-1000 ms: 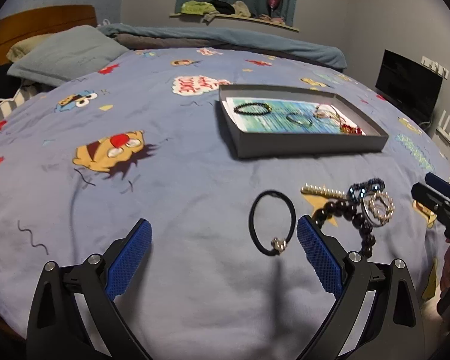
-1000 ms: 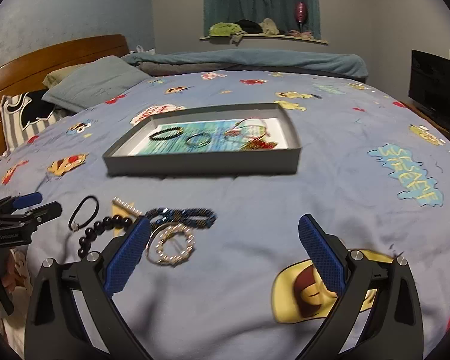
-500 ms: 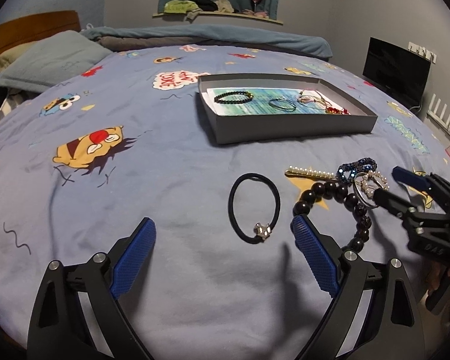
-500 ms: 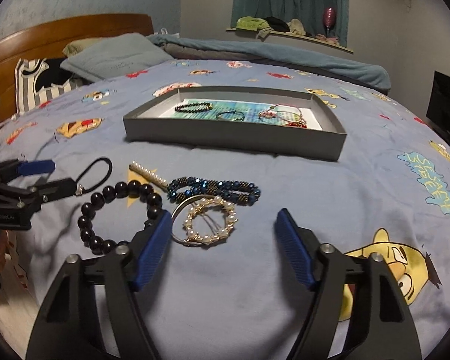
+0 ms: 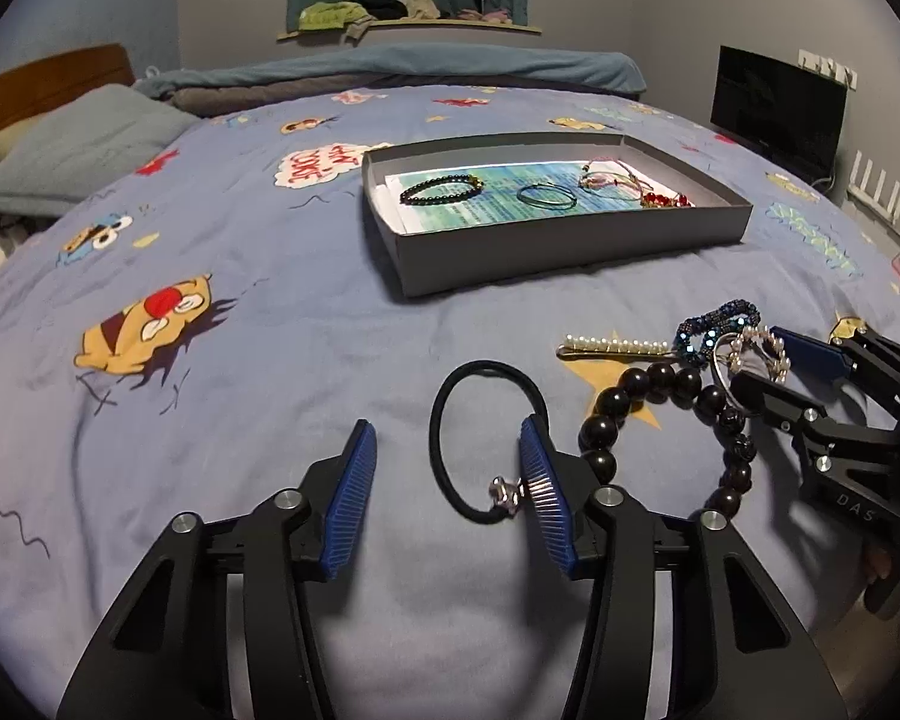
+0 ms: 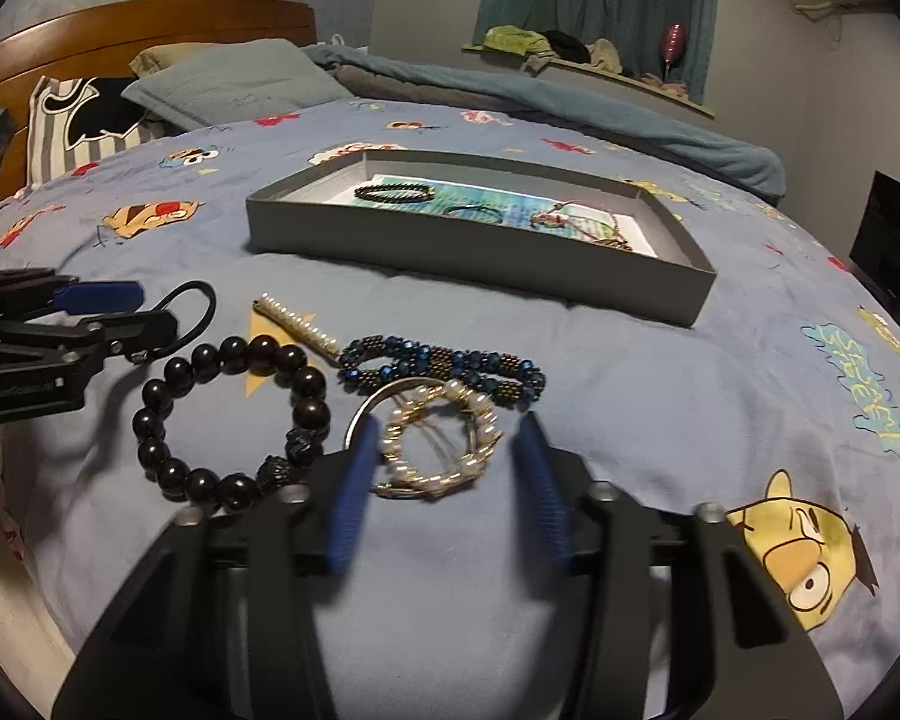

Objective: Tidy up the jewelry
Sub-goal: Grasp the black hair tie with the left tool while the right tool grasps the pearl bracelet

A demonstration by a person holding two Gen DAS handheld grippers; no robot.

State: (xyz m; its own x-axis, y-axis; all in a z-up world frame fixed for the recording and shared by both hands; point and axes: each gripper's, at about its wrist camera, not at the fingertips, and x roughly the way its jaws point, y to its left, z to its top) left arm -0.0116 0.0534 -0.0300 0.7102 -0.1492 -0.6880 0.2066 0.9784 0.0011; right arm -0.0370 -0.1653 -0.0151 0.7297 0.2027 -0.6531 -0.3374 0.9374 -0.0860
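Jewelry lies loose on the bedspread (image 5: 270,324) ahead of both tools, and beyond it sits the grey tray (image 5: 570,240), already carrying a few bracelets. The right gripper (image 6: 447,468) stands partly open, its blue pads straddling the pearl-and-wire ring (image 6: 438,444); the left pad looks to touch the ring's edge, though motion blur there makes contact hard to confirm. Just past the fingertips is the blue beaded bracelet (image 6: 444,363), and off to their left the black bead bracelet (image 6: 234,420) and the pearl hair clip (image 6: 297,324).

The left gripper (image 5: 450,468) is also partly open, holding nothing, with the black hair tie (image 5: 486,432) between its pads and the tie's metal charm beside the right pad.

For the ring, a clean pick probably means lowering until both pads reach the fabric, centring so they close on opposite sides of the wire rim, then squeezing gently; too high a grip could let the thin wire slip or snag the blue beads.
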